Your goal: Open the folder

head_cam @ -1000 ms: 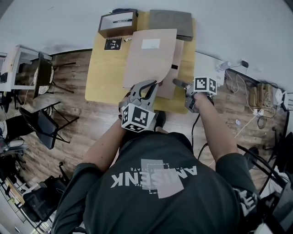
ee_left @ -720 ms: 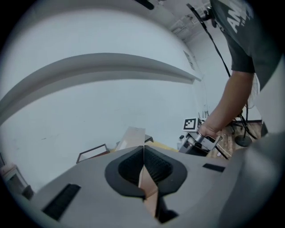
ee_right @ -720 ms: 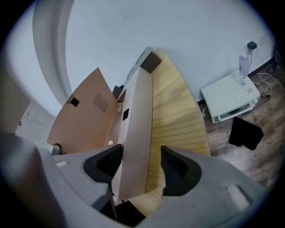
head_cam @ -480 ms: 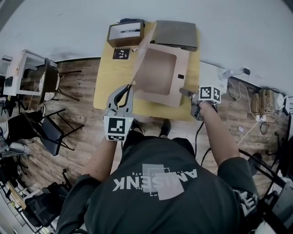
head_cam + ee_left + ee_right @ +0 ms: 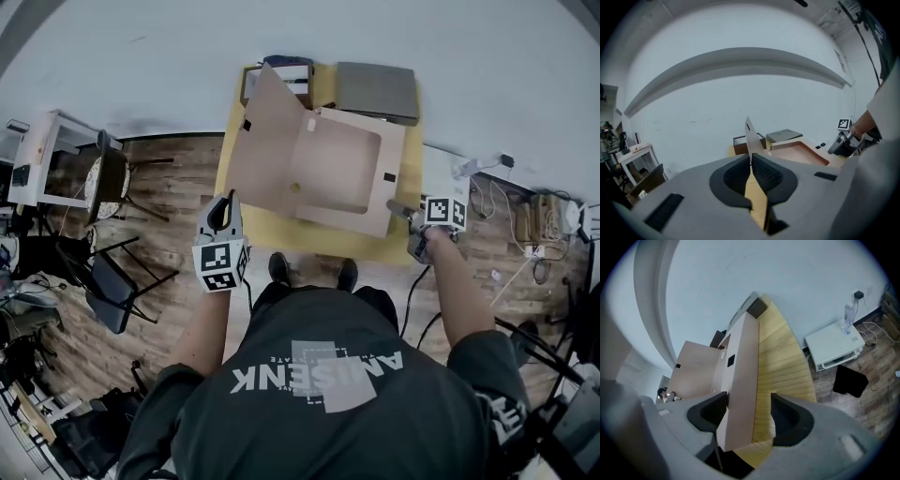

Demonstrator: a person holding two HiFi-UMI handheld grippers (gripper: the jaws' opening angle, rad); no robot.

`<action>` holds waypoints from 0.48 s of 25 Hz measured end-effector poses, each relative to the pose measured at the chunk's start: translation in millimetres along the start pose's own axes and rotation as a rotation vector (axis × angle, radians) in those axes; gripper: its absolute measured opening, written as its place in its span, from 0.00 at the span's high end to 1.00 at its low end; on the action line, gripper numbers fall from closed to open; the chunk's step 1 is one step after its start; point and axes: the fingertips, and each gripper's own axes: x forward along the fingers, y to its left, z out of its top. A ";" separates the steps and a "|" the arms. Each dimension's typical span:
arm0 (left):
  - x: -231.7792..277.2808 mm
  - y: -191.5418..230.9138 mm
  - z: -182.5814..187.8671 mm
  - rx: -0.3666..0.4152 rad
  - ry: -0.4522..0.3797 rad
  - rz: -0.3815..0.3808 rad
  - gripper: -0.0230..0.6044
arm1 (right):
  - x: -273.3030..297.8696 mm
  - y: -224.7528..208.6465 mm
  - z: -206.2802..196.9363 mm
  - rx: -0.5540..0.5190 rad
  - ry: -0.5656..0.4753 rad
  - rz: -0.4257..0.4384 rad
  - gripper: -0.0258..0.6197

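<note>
A second ago the folder [image 5: 347,183] lay almost closed, its cover [image 5: 267,141] barely lifted at the near edge by the left tool [image 5: 228,199], right in front of the person. Now the cover has swung up and over to the left and stands tilted open. The left tool has gone left with it, to the near left corner of the table [image 5: 281,228]. The right tool [image 5: 394,206] has kept its place at the folder's near right corner — its jaws have just been opening wider, with the folder's right wall between them.

The left gripper view adds what the head view cannot: the pads [image 5: 766,176] are pressed together on the cover's thin edge. The right gripper view shows the folder wall lying against one pad [image 5: 710,413] and clear of the other.

At the table's far end sit a flat grey case [image 5: 375,89] and an open box [image 5: 295,73] — the box partly hidden behind the raised cover. Chairs [image 5: 108,281] stand on the wooden floor at the left.
</note>
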 end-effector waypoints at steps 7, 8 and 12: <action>15.0 51.6 -50.6 0.001 0.130 0.025 0.89 | -2.8 3.6 -0.6 0.009 -0.037 -0.037 0.52; 17.3 57.5 -58.2 -0.026 0.147 0.025 0.89 | -4.3 3.6 -1.4 0.017 -0.042 -0.041 0.52; 24.5 74.0 -91.3 -0.096 0.223 0.017 0.87 | -9.8 0.4 -4.9 0.010 -0.054 -0.071 0.52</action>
